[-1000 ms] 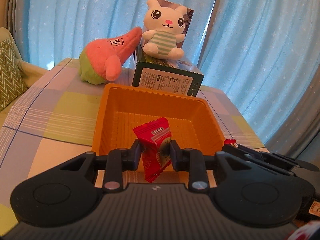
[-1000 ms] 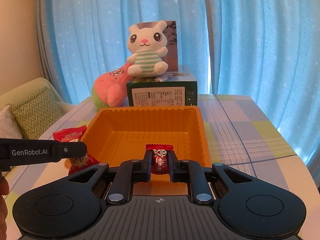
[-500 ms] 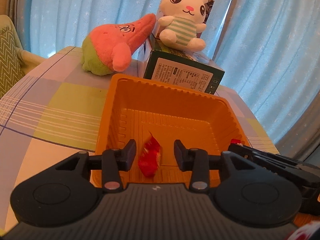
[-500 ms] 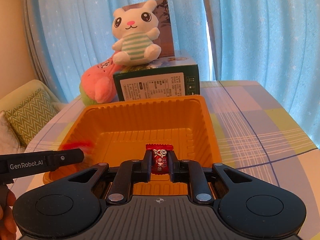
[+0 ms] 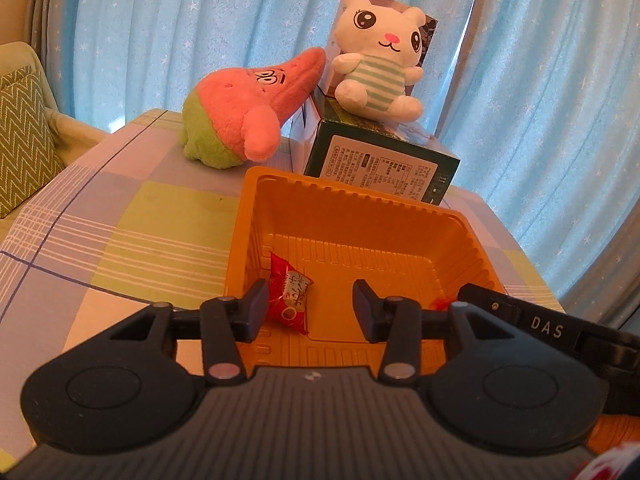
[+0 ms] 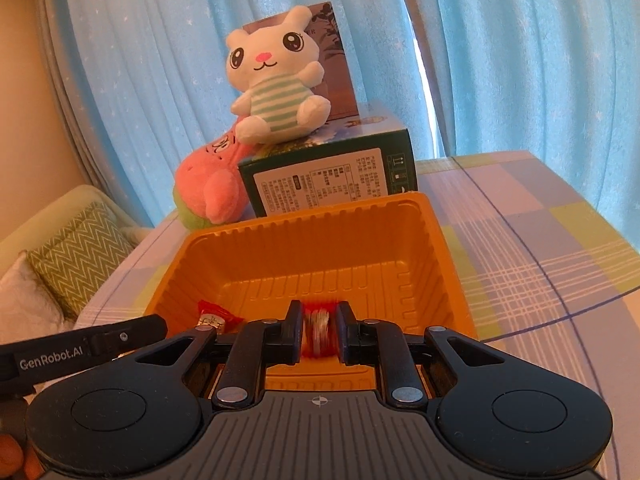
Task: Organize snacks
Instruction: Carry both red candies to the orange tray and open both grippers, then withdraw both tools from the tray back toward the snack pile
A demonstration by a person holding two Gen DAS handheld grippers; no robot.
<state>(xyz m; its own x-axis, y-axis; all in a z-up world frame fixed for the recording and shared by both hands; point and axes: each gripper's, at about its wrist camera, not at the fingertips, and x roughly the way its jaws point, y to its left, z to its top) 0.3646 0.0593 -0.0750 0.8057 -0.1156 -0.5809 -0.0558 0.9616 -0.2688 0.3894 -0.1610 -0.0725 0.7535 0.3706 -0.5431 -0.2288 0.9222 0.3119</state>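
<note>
Left candy dropped, right one going.
My left gripper (image 5: 307, 306) now gapes; its red candy (image 5: 289, 298) lies in the orange tray (image 5: 348, 204) ahead. Right gripper (image 6: 318, 334) parting, blurred candy (image 6: 319, 330) slipping trayward.

**A:** So what's the snack situation?

**B:** There's an orange plastic tray (image 5: 400, 216), squarish, with ribbed walls, sitting open side up on the bench. One candy (image 5: 289, 294) in a red wrapper with a white label lies on the tray floor near the front left corner, kind of tilted, twisted ends sticking out.

**A:** Only one?

**B:** Nope, a second red candy (image 6: 319, 332) too. It's blurry, so I can't read the wrapper. It sits between the jaws of the right hand-held gripper (image 6: 319, 334), low over the front part of the tray. Can't tell if it's pinched or already loose.

**A:** And the first one?

**B:** In the right view, that candy (image 6: 216, 318) is flat in the tray's front left.
</note>
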